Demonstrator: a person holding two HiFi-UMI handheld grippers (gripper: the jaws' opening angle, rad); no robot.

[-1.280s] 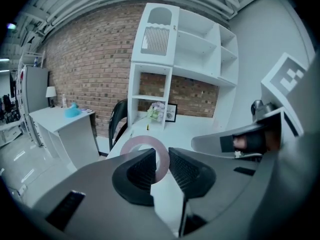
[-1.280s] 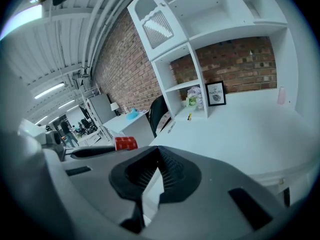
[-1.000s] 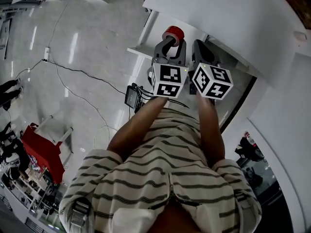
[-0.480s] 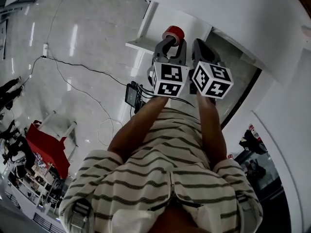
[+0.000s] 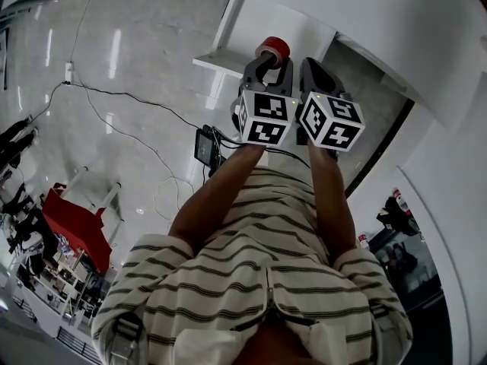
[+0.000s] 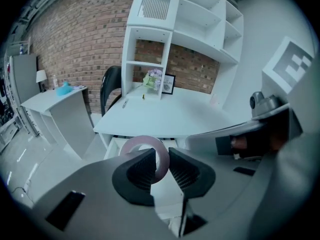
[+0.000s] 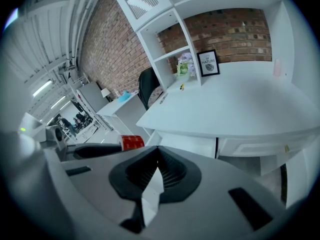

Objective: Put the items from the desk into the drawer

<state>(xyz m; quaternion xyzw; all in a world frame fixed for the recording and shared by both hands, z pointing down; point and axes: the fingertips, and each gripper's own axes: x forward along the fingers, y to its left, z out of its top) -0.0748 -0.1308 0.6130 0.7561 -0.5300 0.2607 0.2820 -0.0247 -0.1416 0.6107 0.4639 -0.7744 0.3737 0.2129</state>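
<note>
A red tape roll (image 5: 272, 49) is pinched between the pads of my left gripper (image 5: 268, 58), in front of the person's chest. In the left gripper view the roll (image 6: 136, 143) shows as a pale ring standing up from the left gripper (image 6: 161, 160). My right gripper (image 5: 314, 73) hangs beside it, shut and empty. The right gripper view shows the right gripper (image 7: 157, 156) closed and the roll (image 7: 132, 142) to its left. Ahead is the white desk (image 6: 165, 116), with an open white drawer (image 6: 117, 146) under its near edge.
A framed picture (image 7: 208, 63), a small plant (image 7: 184, 64) and a pink cup (image 7: 276, 67) stand at the back of the desk (image 7: 235, 104). A black chair (image 6: 110, 84) and another white table (image 6: 55, 96) are at the left. Cables (image 5: 137, 112) and a red cart (image 5: 72, 226) lie on the floor.
Both grippers have sunk a little together and tilted further down. The tape roll stays in the left gripper and the right stays closed.
</note>
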